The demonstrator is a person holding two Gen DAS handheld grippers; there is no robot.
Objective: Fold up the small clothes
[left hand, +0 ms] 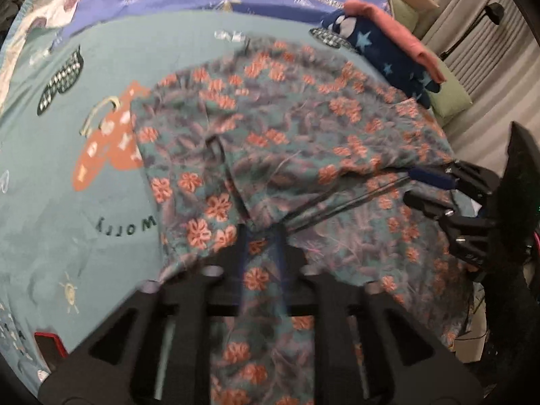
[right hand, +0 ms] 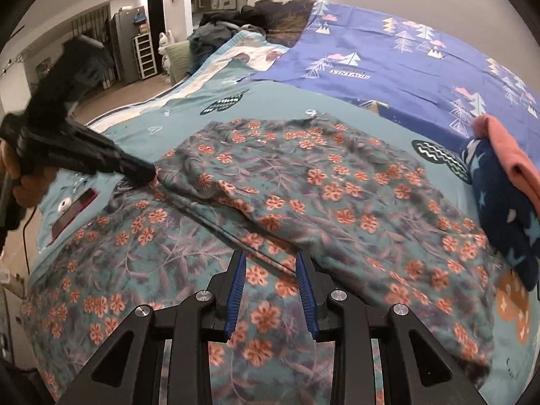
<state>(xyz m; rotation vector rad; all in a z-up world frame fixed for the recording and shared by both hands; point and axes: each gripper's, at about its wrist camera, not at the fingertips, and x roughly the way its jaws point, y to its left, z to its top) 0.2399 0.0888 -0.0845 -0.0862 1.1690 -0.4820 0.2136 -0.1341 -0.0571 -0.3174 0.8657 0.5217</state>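
A teal garment with orange flowers [left hand: 280, 135] lies on the bed, its far part folded back over the near part; it also shows in the right wrist view [right hand: 337, 189]. My left gripper [left hand: 265, 236] is open over the garment's near part, at the fold edge. It shows from outside in the right wrist view [right hand: 141, 172], tip at the fold's left end. My right gripper [right hand: 271, 263] is open with blue pads [right hand: 236, 283], just before the folded edge. It shows in the left wrist view [left hand: 418, 185] at the fold's right end.
A stack of folded clothes, dark blue with stars [right hand: 499, 209] under a pink piece [right hand: 509, 155], lies at the right on the bed. The teal printed sheet [left hand: 67, 175] and a blue blanket [right hand: 388, 60] cover the bed. A red-edged flat object [right hand: 74, 212] lies near the left edge.
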